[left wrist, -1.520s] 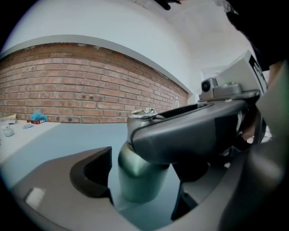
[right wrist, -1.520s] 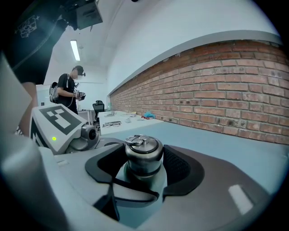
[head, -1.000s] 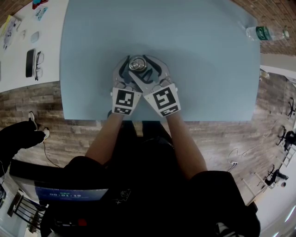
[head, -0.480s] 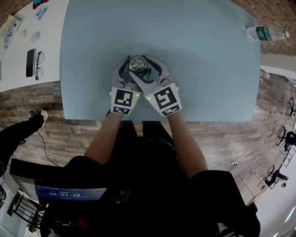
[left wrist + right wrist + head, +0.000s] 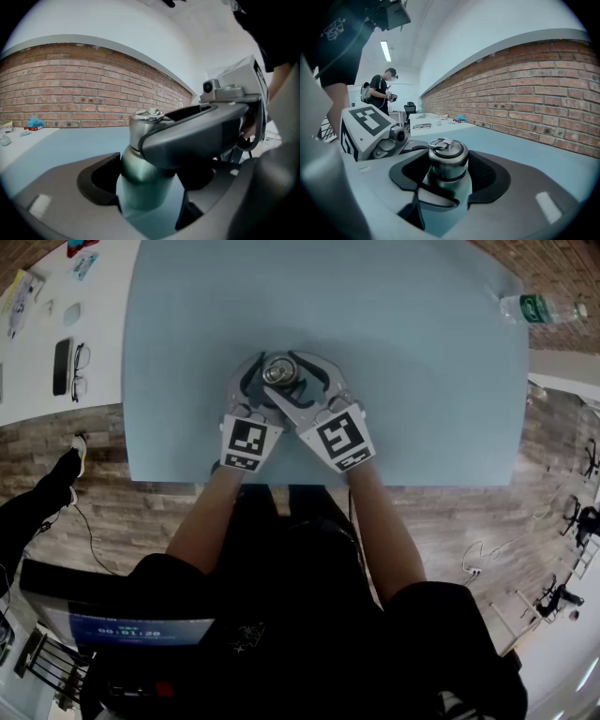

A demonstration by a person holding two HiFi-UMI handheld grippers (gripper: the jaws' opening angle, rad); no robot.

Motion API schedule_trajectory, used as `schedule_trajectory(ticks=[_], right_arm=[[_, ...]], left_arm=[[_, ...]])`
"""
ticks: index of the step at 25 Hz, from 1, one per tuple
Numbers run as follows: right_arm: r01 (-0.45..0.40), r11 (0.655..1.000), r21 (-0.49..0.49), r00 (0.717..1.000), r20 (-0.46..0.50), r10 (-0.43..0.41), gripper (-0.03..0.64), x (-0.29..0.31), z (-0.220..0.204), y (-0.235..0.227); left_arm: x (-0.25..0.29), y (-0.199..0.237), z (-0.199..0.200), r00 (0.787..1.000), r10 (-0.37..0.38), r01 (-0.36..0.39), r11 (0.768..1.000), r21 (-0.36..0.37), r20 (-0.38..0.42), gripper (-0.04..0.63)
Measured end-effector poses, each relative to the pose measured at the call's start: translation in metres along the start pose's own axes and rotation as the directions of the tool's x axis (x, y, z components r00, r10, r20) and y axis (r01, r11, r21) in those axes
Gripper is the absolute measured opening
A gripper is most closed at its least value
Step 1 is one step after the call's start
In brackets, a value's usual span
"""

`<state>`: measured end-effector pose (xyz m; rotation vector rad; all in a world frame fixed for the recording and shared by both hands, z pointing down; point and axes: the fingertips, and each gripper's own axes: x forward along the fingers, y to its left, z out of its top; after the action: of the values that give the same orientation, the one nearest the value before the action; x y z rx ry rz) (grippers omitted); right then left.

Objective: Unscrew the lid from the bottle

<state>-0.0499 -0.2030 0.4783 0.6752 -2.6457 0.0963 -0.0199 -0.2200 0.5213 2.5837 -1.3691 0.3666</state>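
The head view shows only the lid (image 5: 278, 370); their own views show the left gripper (image 5: 147, 187) clamping the bottle (image 5: 138, 168) and the right gripper (image 5: 447, 177) clamping the lid.

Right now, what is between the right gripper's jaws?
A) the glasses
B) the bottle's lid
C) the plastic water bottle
B: the right gripper has its jaws closed on the metal lid atop the bottle.

surface: blue table (image 5: 422, 381) | on it: metal bottle (image 5: 278, 371) (upright, near front edge)
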Motion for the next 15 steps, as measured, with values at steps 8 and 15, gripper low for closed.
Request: schedule_trajectory(ticks=[8, 15], right_arm=[[-0.075, 0.997, -0.032, 0.997, -0.006, 0.075, 0.261, 0.0005, 0.0007, 0.0019], [-0.133, 0.989, -0.061, 0.991, -0.019, 0.133, 0.261, 0.0005, 0.0008, 0.0040]], left_arm=[[-0.0008, -0.0006, 0.0000, 0.999, -0.048, 0.048, 0.999, 0.018, -0.001, 0.356], [-0.0020, -0.0017, -0.0007, 0.996, -0.094, 0.094, 0.995, 0.037, -0.007, 0.357]])
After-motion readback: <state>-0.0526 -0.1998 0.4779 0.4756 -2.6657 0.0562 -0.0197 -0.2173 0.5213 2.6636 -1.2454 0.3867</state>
